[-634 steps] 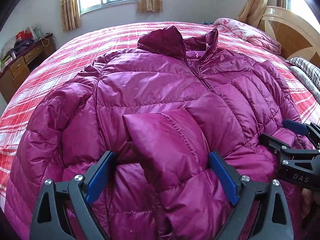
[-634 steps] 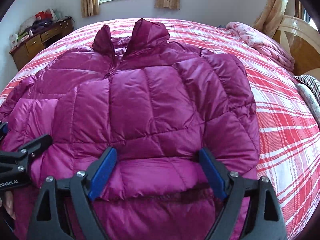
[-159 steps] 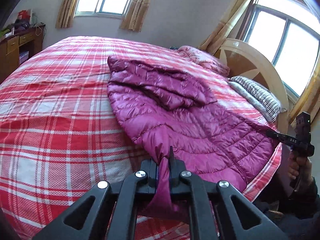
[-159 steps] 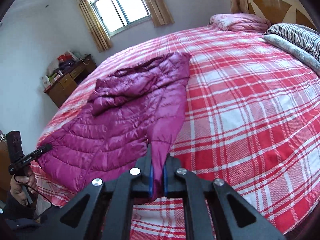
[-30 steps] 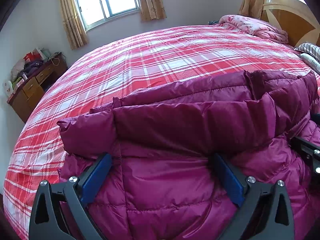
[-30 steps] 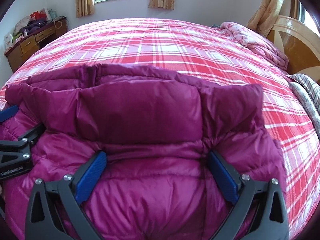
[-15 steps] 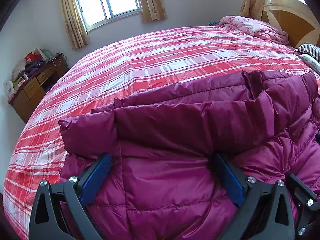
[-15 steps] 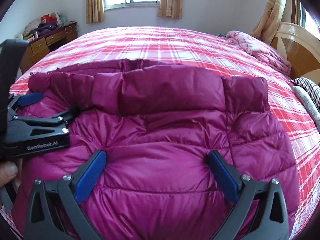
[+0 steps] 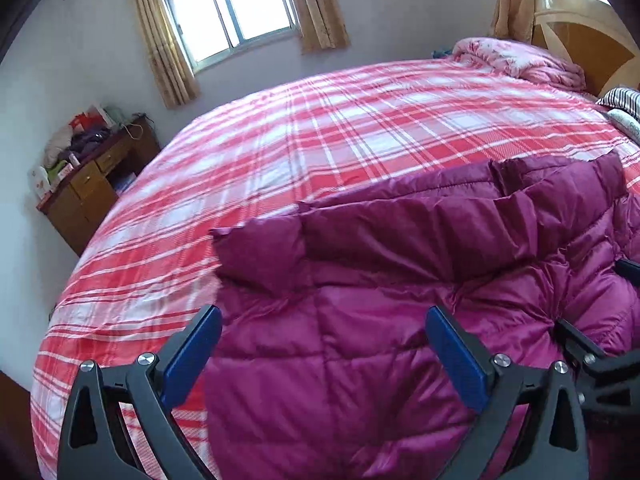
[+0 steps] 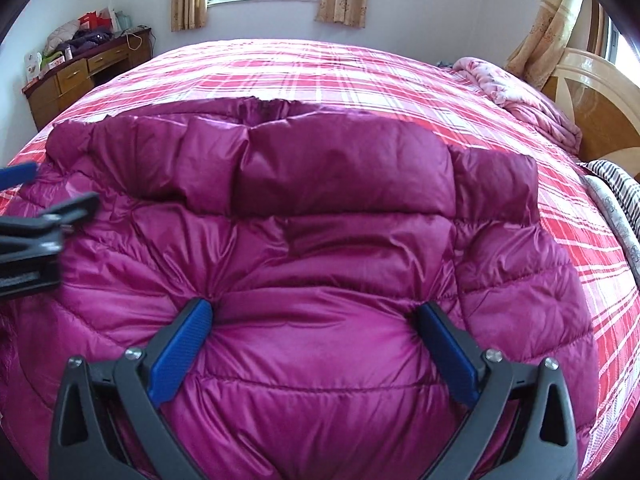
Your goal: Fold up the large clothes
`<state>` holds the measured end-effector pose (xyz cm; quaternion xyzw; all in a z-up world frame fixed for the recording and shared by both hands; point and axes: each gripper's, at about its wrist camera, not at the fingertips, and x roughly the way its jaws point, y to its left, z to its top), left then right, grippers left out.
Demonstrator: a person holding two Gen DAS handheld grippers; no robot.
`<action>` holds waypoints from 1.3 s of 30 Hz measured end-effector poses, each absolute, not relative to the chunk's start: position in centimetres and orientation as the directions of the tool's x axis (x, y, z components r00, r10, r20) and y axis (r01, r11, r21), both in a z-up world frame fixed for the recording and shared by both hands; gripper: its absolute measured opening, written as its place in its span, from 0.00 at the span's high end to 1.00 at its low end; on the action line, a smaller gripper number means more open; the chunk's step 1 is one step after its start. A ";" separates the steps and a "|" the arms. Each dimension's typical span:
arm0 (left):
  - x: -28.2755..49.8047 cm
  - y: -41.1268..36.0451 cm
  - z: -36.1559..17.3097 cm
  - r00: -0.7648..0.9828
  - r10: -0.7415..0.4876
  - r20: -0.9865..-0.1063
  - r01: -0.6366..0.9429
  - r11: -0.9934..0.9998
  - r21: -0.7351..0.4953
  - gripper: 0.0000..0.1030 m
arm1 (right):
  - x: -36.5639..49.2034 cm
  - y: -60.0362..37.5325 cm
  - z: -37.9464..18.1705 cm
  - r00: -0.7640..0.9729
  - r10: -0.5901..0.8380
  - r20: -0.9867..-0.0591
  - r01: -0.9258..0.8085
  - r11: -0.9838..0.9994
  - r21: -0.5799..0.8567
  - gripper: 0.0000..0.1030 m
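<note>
Two grippers sit over a magenta puffer jacket (image 10: pixel 320 264) folded on the plaid bed (image 9: pixel 320 120). The right gripper (image 10: pixel 314 322) has its fingers spread wide, blue pads (image 10: pixel 182 344) pressing into the padding on either side of a quilted panel, gripping nothing. The left gripper (image 9: pixel 320 330) is likewise wide apart and empty; its left finger is past the jacket's edge over the bedspread, its right finger above the fabric. Ahead of both pairs of fingers lies the folded-over upper layer. A dresser (image 10: pixel 76 68) stands far left, beyond the fingers

Both wrist views close over jacket (image 9: pixel 360 360)
</note>
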<state>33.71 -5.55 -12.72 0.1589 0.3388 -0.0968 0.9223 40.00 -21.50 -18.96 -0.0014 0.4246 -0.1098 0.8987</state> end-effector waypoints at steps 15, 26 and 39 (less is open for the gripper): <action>25.1 5.7 -13.9 0.710 -0.152 -0.688 0.176 0.984 -0.035 0.01 | 35.4 -19.9 -16.3 0.641 -0.182 -0.745 0.206 0.977 -0.061 0.00; 24.6 5.1 -17.4 0.663 -0.216 -0.716 0.178 0.975 -0.129 0.01 | 30.6 -18.5 -17.8 0.644 -0.175 -0.745 0.207 0.977 -0.051 0.00; 23.7 4.0 -17.2 0.640 -0.375 -0.671 0.300 0.926 -0.231 0.58 | 29.9 -17.7 -19.3 0.675 -0.215 -0.706 0.213 0.973 -0.092 0.00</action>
